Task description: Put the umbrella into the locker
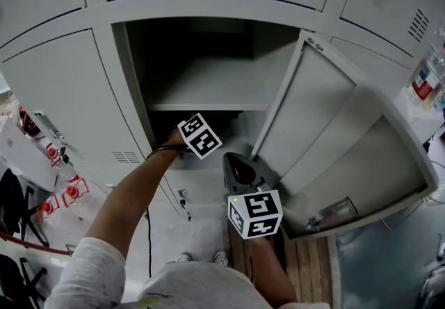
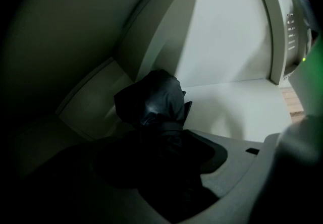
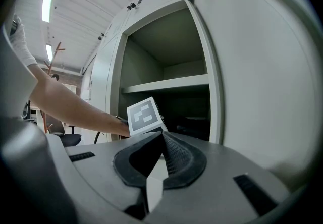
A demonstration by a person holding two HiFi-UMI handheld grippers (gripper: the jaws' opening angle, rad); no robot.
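My left tool [image 2: 169, 140] is clenched on the folded black umbrella [image 2: 153, 99]. The umbrella sits inside the lower compartment of the locker [image 1: 208, 64], under the shelf [image 1: 207, 106]. I cannot tell whether it touches the compartment floor. My right tool [image 3: 161, 137] is pressed closed on nothing, outside, near the open door [image 1: 313, 113].

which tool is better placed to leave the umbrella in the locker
Left. The left tool is inside the grey metal locker, below its shelf, shut on the black folded fabric umbrella. The right tool is shut on nothing, outside by the open locker door.
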